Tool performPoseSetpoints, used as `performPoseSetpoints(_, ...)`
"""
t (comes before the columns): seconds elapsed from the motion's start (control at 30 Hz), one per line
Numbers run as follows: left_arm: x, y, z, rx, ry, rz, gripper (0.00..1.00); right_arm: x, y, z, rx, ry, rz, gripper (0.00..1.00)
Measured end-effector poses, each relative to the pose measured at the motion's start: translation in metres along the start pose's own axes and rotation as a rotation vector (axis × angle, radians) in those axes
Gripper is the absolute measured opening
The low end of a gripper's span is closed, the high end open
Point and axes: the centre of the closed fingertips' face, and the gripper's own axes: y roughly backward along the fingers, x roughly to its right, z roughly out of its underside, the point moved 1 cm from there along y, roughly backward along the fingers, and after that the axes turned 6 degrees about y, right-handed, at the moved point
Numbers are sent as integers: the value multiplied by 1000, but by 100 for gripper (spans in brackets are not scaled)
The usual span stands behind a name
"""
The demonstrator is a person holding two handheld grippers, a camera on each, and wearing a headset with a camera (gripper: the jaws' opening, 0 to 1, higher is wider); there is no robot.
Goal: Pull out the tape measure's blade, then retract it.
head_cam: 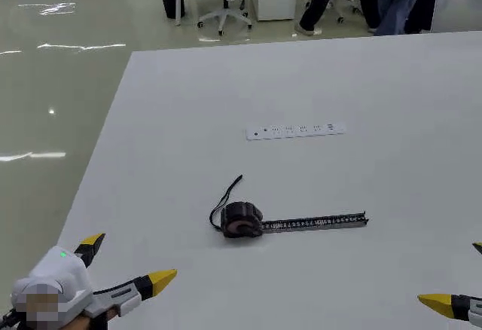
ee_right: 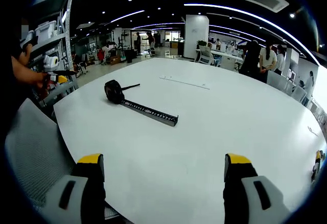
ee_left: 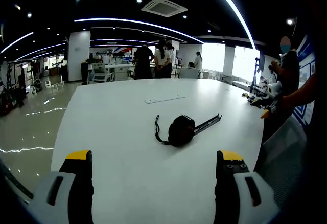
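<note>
Black and round, the tape measure [head_cam: 241, 219] is lying on its side near the middle of the white tabletop [head_cam: 392, 81]. Its blade [head_cam: 316, 223] is sticking out of the case and lying flat, pointing toward your right side. A thin black strap [head_cam: 224, 197] is curling away from the case on the other side. So the pulling-out part is looking done, and sending the blade back in is looking like the job that is waiting.

The case is probably hard and a bit heavy, so it should be staying put when you squeeze it. Be taking hold across its two flat sides. The blade is likely thin, springy metal. It may be snapping back fast, so be holding it near its tip and letting it in slowly.

Farther back, a white power strip [head_cam: 295, 130] is lying well apart from the tape measure.

Your left tool [head_cam: 128, 259] and right tool [ee_right: 164, 158] are hanging near your edge of the tabletop. Both are spread wide and holding nothing.
</note>
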Motion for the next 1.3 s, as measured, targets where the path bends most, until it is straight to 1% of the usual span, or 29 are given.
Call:
performPoseSetpoints(0.03,-2,0,-3,25,24,-19,99,4,-1,0,-1,14,7,100)
performPoseSetpoints(0.07,-2,1,-5,37,38,-31,99,6,-2,0,-2,20,10,100)
performPoseSetpoints(0.1,0,2,-7,52,34,-40,99,9,-2,0,1,17,10,99)
performPoseSetpoints(0.13,-1,3,-9,69,10,-61,99,15,-3,0,11,4,15,99)
performPoseSetpoints(0.17,1,3,-8,58,6,-63,99,17,-4,1,19,2,13,98)
performPoseSetpoints(0.2,2,3,-4,30,2,-80,99,18,-7,1,34,-12,-2,98)
performPoseSetpoints(0.23,3,4,-2,9,-3,-90,99,21,-9,3,27,-12,-1,98)
performPoseSetpoints(0.27,5,4,-4,17,-15,-92,99,22,-11,4,26,2,-12,98)
performPoseSetpoints(0.3,10,6,-8,26,-31,-101,99,23,-16,5,27,20,-36,98)
performPoseSetpoints(0.33,10,6,-8,21,-25,-104,99,26,-19,8,22,20,-37,98)
performPoseSetpoints(0.37,13,7,-9,16,-20,-108,99,30,-20,7,22,9,-36,98)
performPoseSetpoints(0.43,16,7,-11,11,-25,-112,99,30,-20,3,25,9,-39,97)
performPoseSetpoints(0.47,18,6,-11,7,-19,-107,99,27,-20,-1,28,24,-45,97)
performPoseSetpoints(0.5,20,5,-11,5,-24,-100,99,27,-21,-3,31,29,-47,96)
performPoseSetpoints(0.53,21,4,-11,11,-35,-95,99,25,-23,-5,34,42,-51,96)
performPoseSetpoints(0.57,22,3,-11,12,-24,-87,99,27,-24,-4,26,49,-44,96)
performPoseSetpoints(0.6,22,2,-10,6,-6,-83,99,27,-24,-4,15,36,-33,95)
performPoseSetpoints(0.7,24,2,-8,8,2,-76,99,28,-22,-5,14,15,-18,95)
performPoseSetpoints(0.83,24,-3,-1,3,15,-73,99,26,-24,-7,7,37,-18,94)
performPoseSetpoints(0.9,24,-5,1,4,16,-71,99,27,-24,-13,5,38,-13,94)
performPoseSetpoints(0.97,23,-11,1,11,17,-67,99,29,-25,-18,17,51,-7,93)
performPoseSetpoints(1.1,21,-21,1,15,35,-69,99,35,-30,-18,13,50,4,91)
performPoseSetpoints(1.17,21,-28,1,1,30,-73,99,38,-35,-18,15,52,-2,89)
performPoseSetpoints(1.27,23,-37,-3,-7,32,-82,99,39,-45,-17,12,55,-23,89)
performPoseSetpoints(1.3,23,-42,-7,6,21,-94,99,40,-50,-17,14,55,-30,88)
